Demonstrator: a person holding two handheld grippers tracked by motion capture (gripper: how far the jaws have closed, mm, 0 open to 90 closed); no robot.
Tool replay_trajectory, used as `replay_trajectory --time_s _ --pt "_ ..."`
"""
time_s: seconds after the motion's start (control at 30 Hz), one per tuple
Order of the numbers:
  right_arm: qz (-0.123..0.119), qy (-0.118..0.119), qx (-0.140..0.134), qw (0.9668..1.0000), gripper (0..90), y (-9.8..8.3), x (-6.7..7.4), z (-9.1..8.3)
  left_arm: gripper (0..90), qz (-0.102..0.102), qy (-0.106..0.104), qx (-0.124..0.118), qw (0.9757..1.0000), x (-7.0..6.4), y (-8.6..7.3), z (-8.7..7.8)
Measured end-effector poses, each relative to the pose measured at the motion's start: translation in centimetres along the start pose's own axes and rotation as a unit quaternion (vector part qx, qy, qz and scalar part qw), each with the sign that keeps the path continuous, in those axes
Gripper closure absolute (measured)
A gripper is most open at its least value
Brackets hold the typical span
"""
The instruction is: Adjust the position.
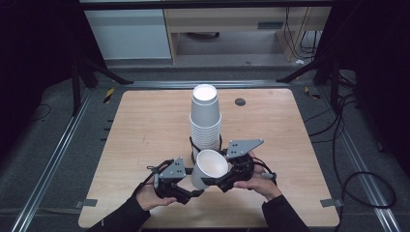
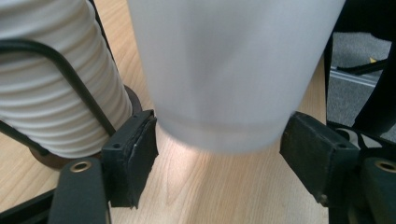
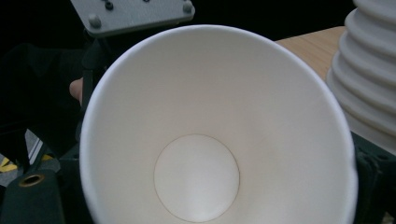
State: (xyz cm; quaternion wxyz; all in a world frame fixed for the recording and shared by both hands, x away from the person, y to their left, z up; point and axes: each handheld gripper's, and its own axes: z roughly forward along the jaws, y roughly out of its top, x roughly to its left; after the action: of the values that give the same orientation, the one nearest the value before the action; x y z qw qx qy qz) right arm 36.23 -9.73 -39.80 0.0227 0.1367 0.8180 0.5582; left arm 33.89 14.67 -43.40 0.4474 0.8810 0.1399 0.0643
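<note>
From the high view, a person at a pale wooden table [image 1: 145,125] holds a single white paper cup [image 1: 209,167] tilted, mouth up and toward the camera, just in front of a tall stack of upturned cups [image 1: 205,121] seated in a dark wire holder [image 1: 193,145]. The right gripper [image 1: 223,182] grips the cup at its rim; the left gripper [image 1: 193,193] sits at the cup's base. The step in hand looks like a handover of one cup taken from the stack, with the left jaws loosening.

In the left gripper view, the cup's blurred base [image 2: 229,135] hangs between the two pads [image 2: 133,154], which stand just clear of it, released rather than clenched; the ribbed stack [image 2: 51,93] and wood grain lie beside and below.

In the right gripper view, the cup's open interior [image 3: 210,140] faces the lens, its wall clamped by the jaws at the bottom edge, the stack at right.

Next, the right hand likely must carry the cup alone, so its grip must not crush the rim. Beyond the table: grey floor, metal rails, cables, pale cabinets.
</note>
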Motion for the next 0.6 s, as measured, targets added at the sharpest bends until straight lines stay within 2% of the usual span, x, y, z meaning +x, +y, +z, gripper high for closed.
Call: replay_trajectory --time_s 0.13,0.17,0.23,0.33,0.4,0.47,0.57,0.6 --pt "-0.006 -0.014 -0.002 0.9999 10.7 0.3 0.0 -0.8 25.2 0.0 0.007 0.01 0.9999 0.2 -0.4 -0.1" --pt "-0.006 -0.021 -0.005 0.9997 10.7 0.4 0.0 -1.1 25.0 -0.01 0.012 0.01 0.9998 0.6 -0.7 -0.4" --pt "-0.006 -0.027 -0.007 0.9996 10.6 0.5 0.0 -1.4 24.8 -0.014 0.014 0.011 0.9997 0.7 -0.8 -0.5" --pt "-0.004 -0.04 -0.01 0.9992 10.6 0.5 -0.1 -1.8 24.6 -0.037 0.037 0.013 0.9985 1.8 -1.5 -1.4" --pt "-0.002 -0.043 -0.011 0.999 10.7 0.5 -0.1 -2.0 24.6 -0.04 0.042 0.013 0.9982 2.0 -1.7 -1.6" --pt "0.002 -0.051 -0.013 0.9986 10.7 0.5 -0.3 -2.4 24.6 -0.056 0.064 0.016 0.9963 2.8 -2.2 -2.4" --pt "0.004 -0.064 -0.016 0.9978 10.7 0.5 -0.4 -3.0 24.5 -0.064 0.076 0.017 0.9949 3.2 -2.6 -2.7" --pt "0.005 -0.069 -0.018 0.9975 10.6 0.5 -0.5 -3.2 24.4 -0.075 0.087 0.018 0.9932 3.7 -3.0 -3.1"
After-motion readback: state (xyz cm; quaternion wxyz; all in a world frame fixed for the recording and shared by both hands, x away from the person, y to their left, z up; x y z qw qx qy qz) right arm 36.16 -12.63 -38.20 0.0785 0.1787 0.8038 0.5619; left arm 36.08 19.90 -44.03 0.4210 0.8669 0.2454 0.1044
